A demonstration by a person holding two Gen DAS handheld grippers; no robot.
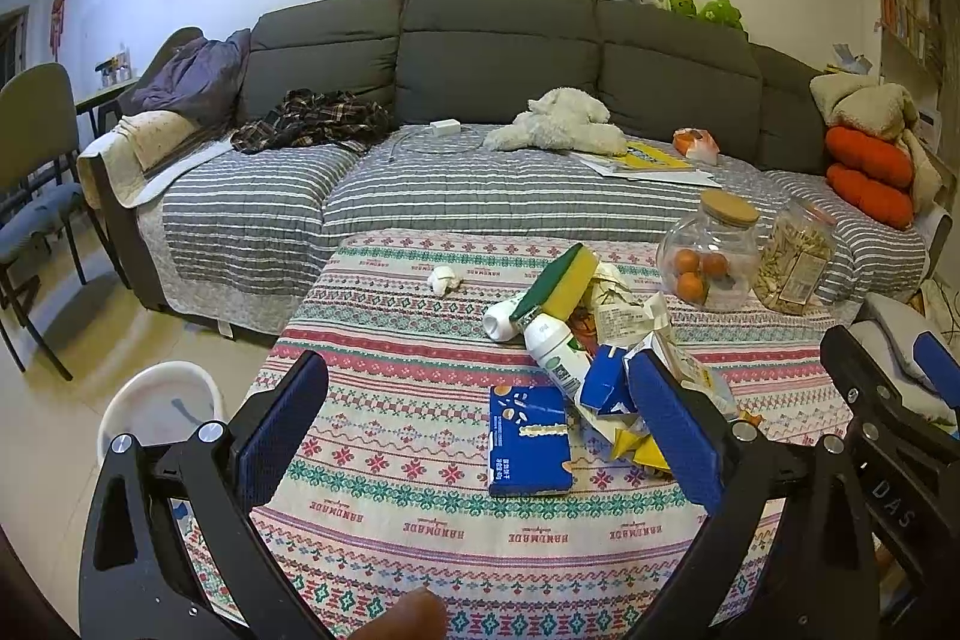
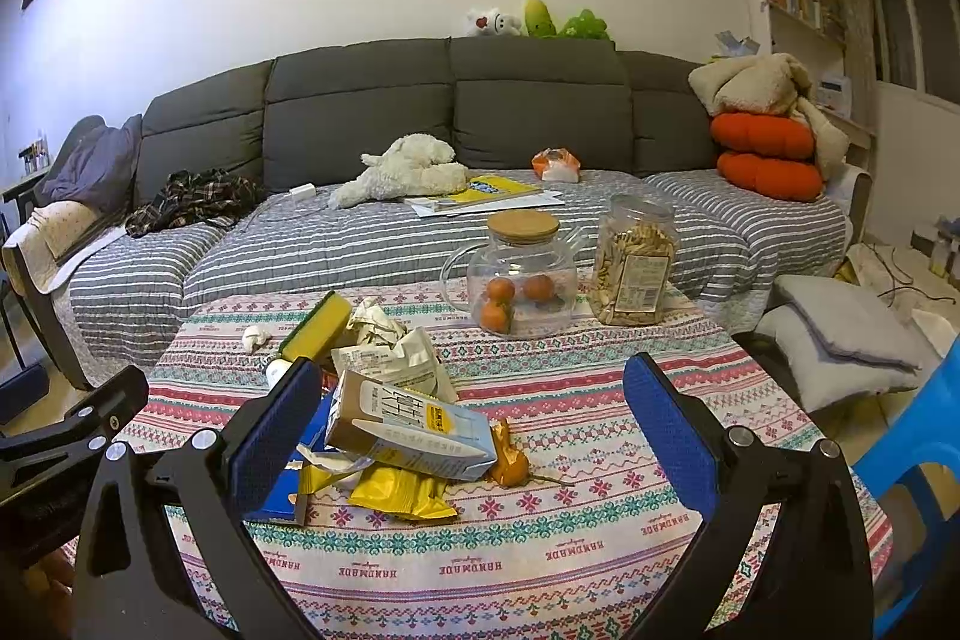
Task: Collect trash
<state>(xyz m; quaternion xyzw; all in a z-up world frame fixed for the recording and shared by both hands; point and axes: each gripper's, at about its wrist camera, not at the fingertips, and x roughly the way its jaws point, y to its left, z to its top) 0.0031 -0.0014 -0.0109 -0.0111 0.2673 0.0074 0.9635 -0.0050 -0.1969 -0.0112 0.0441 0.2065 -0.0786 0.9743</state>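
Blue box (image 2: 282, 490) mostly hidden behind the right gripper's finger; white bin (image 1: 159, 409) (beyond the tabletop's left edge) partly masked; carton (image 2: 414, 430) print unreadable.

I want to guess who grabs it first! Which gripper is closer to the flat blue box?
Left. The blue box lies between the left gripper's open fingers. The right gripper sits off to its right, over the milk carton.

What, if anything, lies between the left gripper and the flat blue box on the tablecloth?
Nothing visible. The left gripper is open, and the blue box lies flat between its jaws with only bare tablecloth in front. The trash pile sits beyond and to the right.
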